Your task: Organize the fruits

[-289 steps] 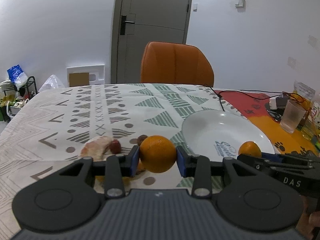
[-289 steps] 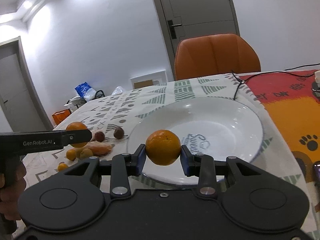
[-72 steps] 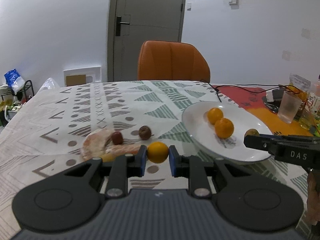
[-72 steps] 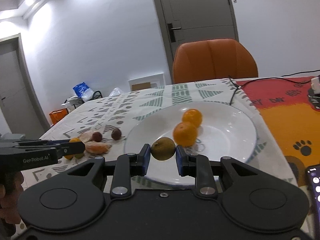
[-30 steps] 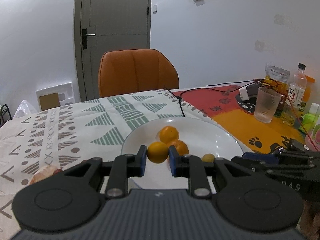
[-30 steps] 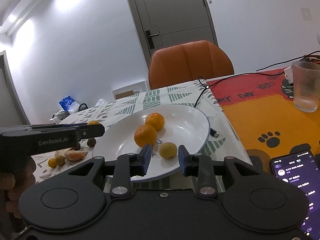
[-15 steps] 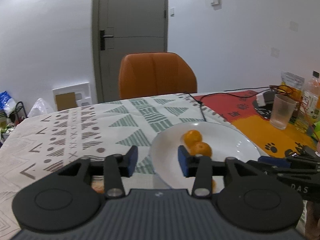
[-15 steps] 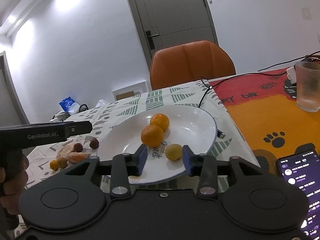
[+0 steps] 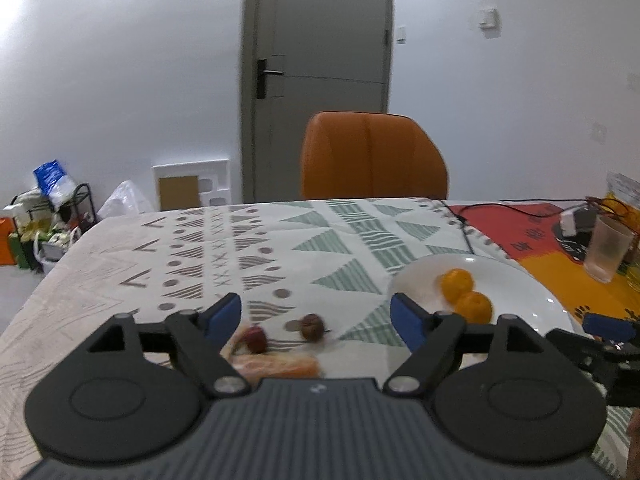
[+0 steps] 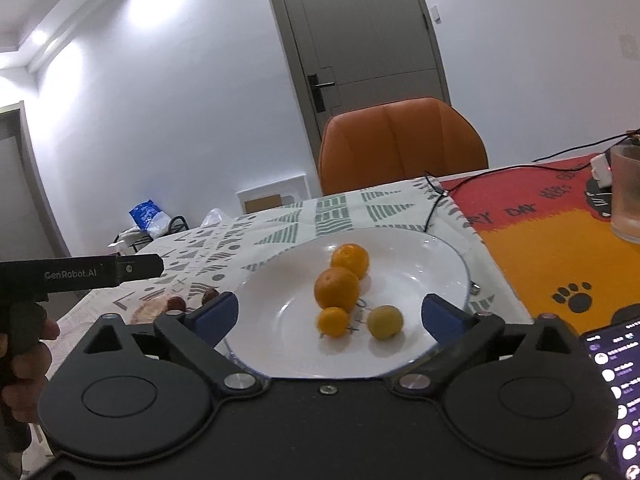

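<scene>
**White plate holds four fruits, both grippers empty**

White porcelain fills the middle of my right wrist view: the plate [image 10: 420,344] carries four fruits. A large orange [image 10: 337,288] sits at the centre, a second orange [image 10: 350,259] touching it just behind, a small orange fruit [image 10: 333,321] just in front, and a yellow-green fruit [image 10: 385,322] to the lower right of them, apart from the small one. My right gripper [image 10: 330,316] hovers low in that frame with its blue pads spread wide and nothing between them.

Through the left wrist view, my left gripper [image 9: 316,316] also stands wide apart and holds nothing. Between its fingers, on the patterned tablecloth [image 9: 280,248], lie two small dark red-brown fruits [image 9: 312,327], one nearer the left pad, and a blurred orange-pink piece [image 9: 276,366] at the lower centre that I cannot identify. At the right of that frame the plate shows again with the two oranges.

An orange chair [image 9: 372,156] stands behind the table, and a clear cup [image 9: 608,254] sits at far right.
</scene>
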`<state>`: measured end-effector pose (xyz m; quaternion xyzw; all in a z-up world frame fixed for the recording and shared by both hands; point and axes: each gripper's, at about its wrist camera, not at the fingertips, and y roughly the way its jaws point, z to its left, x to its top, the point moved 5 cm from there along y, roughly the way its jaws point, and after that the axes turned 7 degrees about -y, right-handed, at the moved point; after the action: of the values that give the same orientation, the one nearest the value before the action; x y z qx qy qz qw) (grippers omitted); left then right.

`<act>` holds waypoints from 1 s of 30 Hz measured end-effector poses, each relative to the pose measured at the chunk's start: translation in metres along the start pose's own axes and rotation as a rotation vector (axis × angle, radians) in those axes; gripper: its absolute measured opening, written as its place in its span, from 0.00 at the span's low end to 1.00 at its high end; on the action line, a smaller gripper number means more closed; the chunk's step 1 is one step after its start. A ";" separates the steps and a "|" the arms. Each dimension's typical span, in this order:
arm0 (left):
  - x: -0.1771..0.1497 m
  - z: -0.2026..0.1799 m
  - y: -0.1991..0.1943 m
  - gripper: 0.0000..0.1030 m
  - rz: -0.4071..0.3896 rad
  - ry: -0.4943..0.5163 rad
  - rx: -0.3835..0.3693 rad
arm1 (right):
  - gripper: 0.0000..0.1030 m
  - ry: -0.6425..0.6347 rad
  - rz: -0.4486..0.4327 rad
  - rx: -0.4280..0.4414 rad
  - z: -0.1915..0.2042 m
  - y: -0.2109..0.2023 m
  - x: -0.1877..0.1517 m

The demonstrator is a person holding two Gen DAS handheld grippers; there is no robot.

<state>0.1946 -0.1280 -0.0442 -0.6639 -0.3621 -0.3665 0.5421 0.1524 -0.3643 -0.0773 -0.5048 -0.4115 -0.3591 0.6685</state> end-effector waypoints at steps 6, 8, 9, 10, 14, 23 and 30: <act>0.002 0.025 -0.007 0.85 -0.018 -0.040 0.027 | 1.00 -0.014 -0.001 0.017 0.012 0.004 0.001; 0.001 0.032 -0.009 0.85 -0.017 -0.051 0.032 | 1.00 -0.017 -0.002 0.024 0.015 0.007 0.001; 0.001 0.036 -0.011 0.85 -0.017 -0.056 0.031 | 1.00 -0.020 -0.005 0.027 0.018 0.008 0.002; 0.001 0.039 -0.012 0.85 -0.018 -0.061 0.031 | 1.00 -0.023 -0.008 0.031 0.020 0.008 0.002; 0.000 0.050 -0.016 0.85 -0.022 -0.078 0.041 | 1.00 -0.039 -0.009 0.043 0.030 0.012 0.003; -0.001 0.073 -0.025 0.85 -0.035 -0.109 0.061 | 1.00 -0.072 -0.002 0.070 0.052 0.017 0.005; -0.006 0.088 -0.029 0.85 -0.031 -0.119 0.079 | 1.00 -0.098 0.013 0.092 0.069 0.023 0.004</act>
<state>0.1747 -0.0372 -0.0488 -0.6569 -0.4183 -0.3202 0.5395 0.1620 -0.2924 -0.0720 -0.4930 -0.4567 -0.3105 0.6723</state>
